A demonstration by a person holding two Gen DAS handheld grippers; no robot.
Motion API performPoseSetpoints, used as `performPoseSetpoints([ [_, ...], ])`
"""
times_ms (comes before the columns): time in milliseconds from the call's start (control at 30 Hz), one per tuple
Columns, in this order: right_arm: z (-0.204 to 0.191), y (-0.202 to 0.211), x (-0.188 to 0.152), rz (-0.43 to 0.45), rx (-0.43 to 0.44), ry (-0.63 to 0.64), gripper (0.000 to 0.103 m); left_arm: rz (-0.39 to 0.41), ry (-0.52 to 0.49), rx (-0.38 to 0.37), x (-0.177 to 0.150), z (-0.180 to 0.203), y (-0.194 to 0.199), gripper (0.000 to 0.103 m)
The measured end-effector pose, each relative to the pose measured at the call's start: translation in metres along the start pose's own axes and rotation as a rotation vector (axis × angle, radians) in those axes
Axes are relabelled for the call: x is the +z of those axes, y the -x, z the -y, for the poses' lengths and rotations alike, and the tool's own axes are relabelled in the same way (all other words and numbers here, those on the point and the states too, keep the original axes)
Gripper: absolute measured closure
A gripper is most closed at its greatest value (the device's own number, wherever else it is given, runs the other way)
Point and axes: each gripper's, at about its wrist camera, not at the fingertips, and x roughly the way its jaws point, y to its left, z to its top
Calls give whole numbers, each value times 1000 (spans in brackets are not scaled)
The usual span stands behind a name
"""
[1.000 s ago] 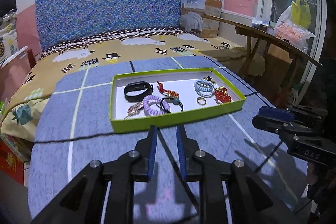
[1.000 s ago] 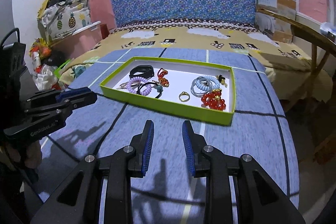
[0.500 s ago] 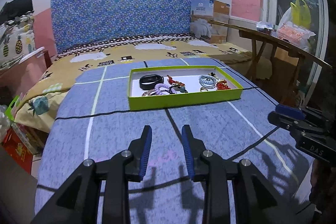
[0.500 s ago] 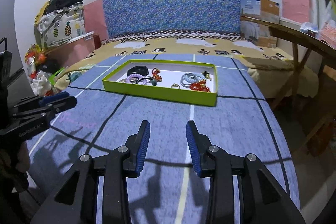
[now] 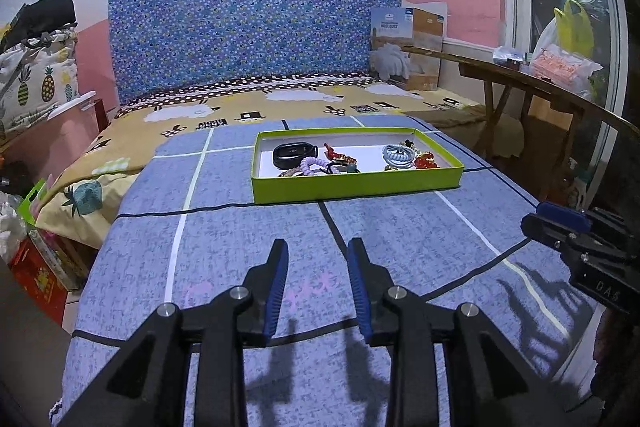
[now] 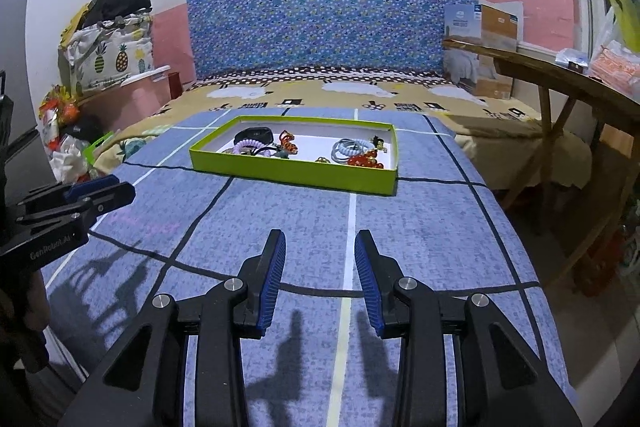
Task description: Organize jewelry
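Well back from the work, my left gripper hovers over the blue checked bedspread, its fingers spread apart and holding nothing. Ahead on the bed sits the green tray, carrying the jewelry: a black band, a lilac coil tie, a pale blue coil and red beads, all loosely mixed.

From the right wrist, my right gripper is likewise released and empty, well apart from the same tray. My left gripper shows at the frame's left edge, low over the bedspread.

Nothing is in hand, so I judge this either the approach or a pause in the sorting. Next, I would need to move one gripper forward over the tray's near wall and settle its fingers around a single piece without snagging its neighbours.
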Motion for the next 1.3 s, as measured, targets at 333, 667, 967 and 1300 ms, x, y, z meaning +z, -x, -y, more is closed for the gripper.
performPoseSetpoints([
  [333, 0, -2, 1, -7, -4, 8, 66, -2, -12, -2, -3, 2, -1, 71],
  [667, 0, -2, 1, -9, -4, 5, 66, -2, -15, -4, -4, 4, -1, 71],
  [967, 3, -4, 0, -15, -4, 2, 66, -5, -15, 0, -3, 4, -2, 71],
  [1300, 4, -5, 0, -18, -5, 5, 66, -5, -18, 0, -3, 4, -1, 71],
])
